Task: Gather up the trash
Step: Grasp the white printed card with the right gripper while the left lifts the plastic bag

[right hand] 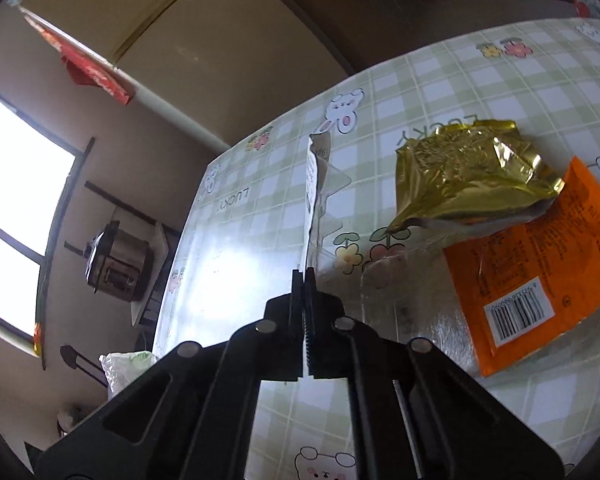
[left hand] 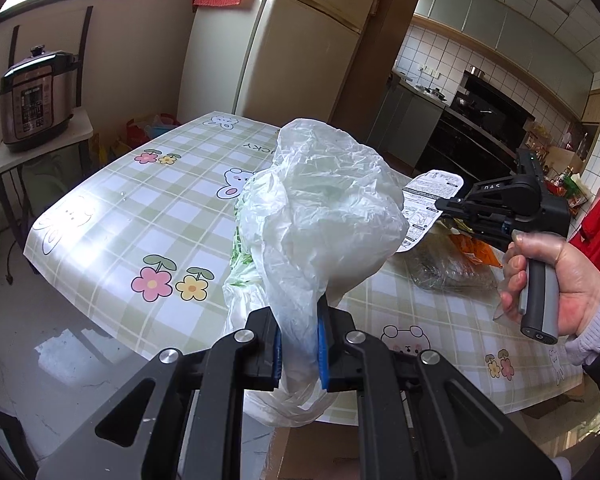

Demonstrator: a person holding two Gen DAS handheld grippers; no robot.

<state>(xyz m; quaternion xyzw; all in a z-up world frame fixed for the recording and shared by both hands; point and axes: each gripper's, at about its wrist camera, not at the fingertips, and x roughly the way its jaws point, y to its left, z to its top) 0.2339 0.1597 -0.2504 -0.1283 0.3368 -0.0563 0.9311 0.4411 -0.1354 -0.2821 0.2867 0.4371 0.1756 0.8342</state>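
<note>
My left gripper (left hand: 299, 344) is shut on a white plastic bag (left hand: 320, 216), held up over the near edge of the checked table (left hand: 140, 216). My right gripper (right hand: 305, 276) is shut on a flat white printed package card (right hand: 314, 184), seen edge-on above the table; it also shows in the left wrist view (left hand: 428, 200), held by the right gripper (left hand: 444, 202) to the right of the bag. A gold foil pouch (right hand: 468, 176) and an orange wrapper (right hand: 540, 264) lie on the table right of the card.
A clear crumpled wrapper (left hand: 452, 272) lies on the table with the orange one. A pressure cooker (left hand: 36, 96) stands on a side table at left. A fridge (left hand: 300, 48) stands behind the table. A cardboard box (left hand: 320, 452) is below the bag.
</note>
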